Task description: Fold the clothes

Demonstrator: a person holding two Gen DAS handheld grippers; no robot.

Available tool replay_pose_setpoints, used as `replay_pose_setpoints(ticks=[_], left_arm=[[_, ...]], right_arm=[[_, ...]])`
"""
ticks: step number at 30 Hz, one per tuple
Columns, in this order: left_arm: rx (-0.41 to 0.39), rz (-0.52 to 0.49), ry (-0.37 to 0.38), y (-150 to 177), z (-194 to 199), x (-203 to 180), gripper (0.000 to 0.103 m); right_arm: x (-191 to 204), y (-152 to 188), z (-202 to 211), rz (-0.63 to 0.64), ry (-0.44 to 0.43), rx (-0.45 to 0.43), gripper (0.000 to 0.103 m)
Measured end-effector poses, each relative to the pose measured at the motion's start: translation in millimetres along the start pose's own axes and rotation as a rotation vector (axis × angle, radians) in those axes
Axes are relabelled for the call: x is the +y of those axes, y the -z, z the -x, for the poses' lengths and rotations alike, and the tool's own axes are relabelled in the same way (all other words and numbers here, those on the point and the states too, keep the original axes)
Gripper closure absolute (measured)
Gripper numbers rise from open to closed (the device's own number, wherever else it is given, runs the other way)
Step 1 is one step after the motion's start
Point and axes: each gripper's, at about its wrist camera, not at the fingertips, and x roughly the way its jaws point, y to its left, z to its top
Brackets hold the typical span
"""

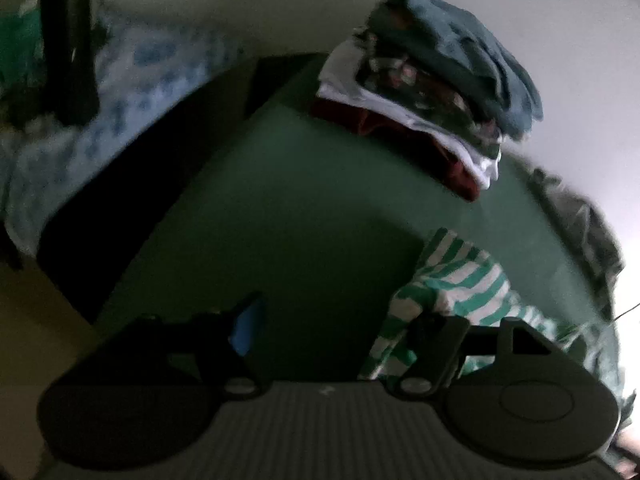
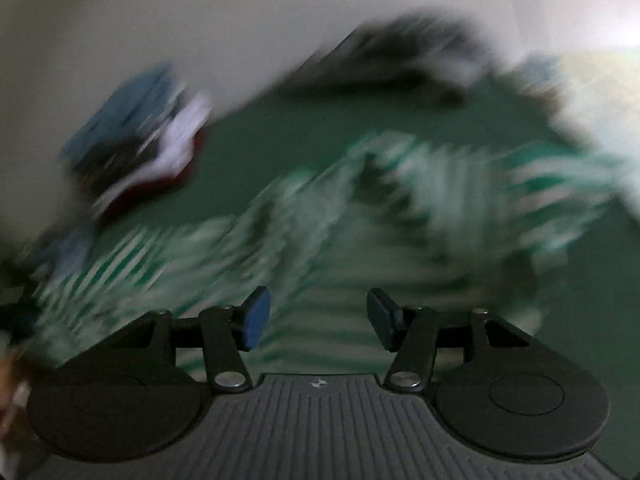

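A green-and-white striped garment point(image 2: 360, 208) lies spread and rumpled on the green surface point(image 2: 272, 140); the right wrist view is motion-blurred. My right gripper point(image 2: 318, 320) is open and empty, its fingers just above the garment's near edge. In the left wrist view the striped garment point(image 1: 460, 284) bunches at the right. My left gripper point(image 1: 340, 332) is open, its right finger point(image 1: 436, 340) against the cloth and its blue-padded left finger point(image 1: 248, 328) over the bare green surface point(image 1: 300, 208). A stack of folded clothes point(image 1: 432, 84) sits at the far side; it also shows in the right wrist view point(image 2: 144, 136).
A dark rumpled garment point(image 2: 400, 64) lies at the far edge of the surface. In the left wrist view a blue-patterned cloth point(image 1: 120, 92) and a dark upright object point(image 1: 68, 40) are at the left, beyond a dark gap point(image 1: 132, 184). A pale wall is behind.
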Motion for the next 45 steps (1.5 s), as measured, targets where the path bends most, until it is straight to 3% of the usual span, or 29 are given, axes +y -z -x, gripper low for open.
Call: replay_pose_setpoints(ticks=[4, 6, 7, 8, 10, 15, 19, 22, 24, 26, 28, 31, 33, 34, 36, 37, 38, 40, 41, 42, 45], left_arm=[[0.053, 0.139, 0.086, -2, 0, 28, 0.025], [0.076, 0.234, 0.139, 1, -2, 44, 0.025], [0.07, 0.257, 0.138, 3, 0, 49, 0.025], [0.053, 0.257, 0.127, 4, 4, 51, 0.025], [-0.006, 0.255, 0.091, 4, 16, 57, 0.021], [-0.063, 0.172, 0.068, 1, 38, 50, 0.012], [-0.038, -0.039, 0.092, 17, 41, 7, 0.004], [-0.009, -0.204, 0.11, 38, 34, -31, 0.004], [-0.002, -0.304, 0.098, 53, 26, -51, 0.004], [-0.003, -0.423, 0.053, 70, 13, -72, 0.004], [0.001, -0.532, 0.024, 85, 2, -86, 0.004], [-0.025, -0.707, -0.045, 105, -15, -108, 0.004], [-0.034, -0.79, -0.126, 113, -33, -118, 0.009], [-0.027, -0.805, -0.159, 114, -41, -119, 0.016], [-0.036, -0.75, -0.127, 105, -42, -118, 0.03], [-0.031, -0.71, -0.108, 98, -43, -117, 0.042], [-0.029, -0.672, -0.093, 91, -44, -115, 0.051], [-0.041, -0.599, -0.074, 75, -45, -107, 0.057], [-0.052, -0.569, -0.084, 68, -47, -105, 0.071], [-0.062, -0.54, -0.1, 59, -49, -101, 0.077], [-0.09, -0.442, -0.137, 30, -55, -87, 0.079]], right_arm=[[26, 14, -29, 0.069, -0.069, 0.145, 0.038], [34, 19, -31, 0.107, -0.081, 0.138, 0.034], [36, 19, -32, 0.12, -0.091, 0.15, 0.038], [38, 19, -31, 0.136, -0.086, 0.141, 0.059], [42, 17, -33, 0.173, -0.068, 0.136, 0.089], [48, 1, -26, 0.151, -0.061, 0.044, 0.091], [47, -32, -10, 0.075, -0.045, -0.125, 0.098], [46, -54, -7, 0.024, -0.013, -0.16, 0.085], [47, -55, -8, 0.03, -0.037, -0.117, 0.068], [53, -43, -7, 0.074, -0.047, -0.059, 0.04], [55, -26, -8, 0.125, -0.036, 0.006, 0.034], [52, 5, -12, 0.172, -0.017, 0.112, 0.034], [50, 21, -13, 0.183, -0.03, 0.157, 0.034], [50, 29, -14, 0.187, -0.04, 0.172, 0.038], [54, 38, -13, 0.206, -0.057, 0.183, 0.061], [57, 41, -12, 0.219, -0.064, 0.18, 0.081], [60, 43, -11, 0.233, -0.072, 0.176, 0.093], [64, 36, -5, 0.246, -0.074, 0.141, 0.093], [64, 30, -2, 0.239, -0.079, 0.118, 0.093], [63, 23, 1, 0.231, -0.084, 0.094, 0.093], [61, -8, 4, 0.17, -0.114, 0.021, 0.096]])
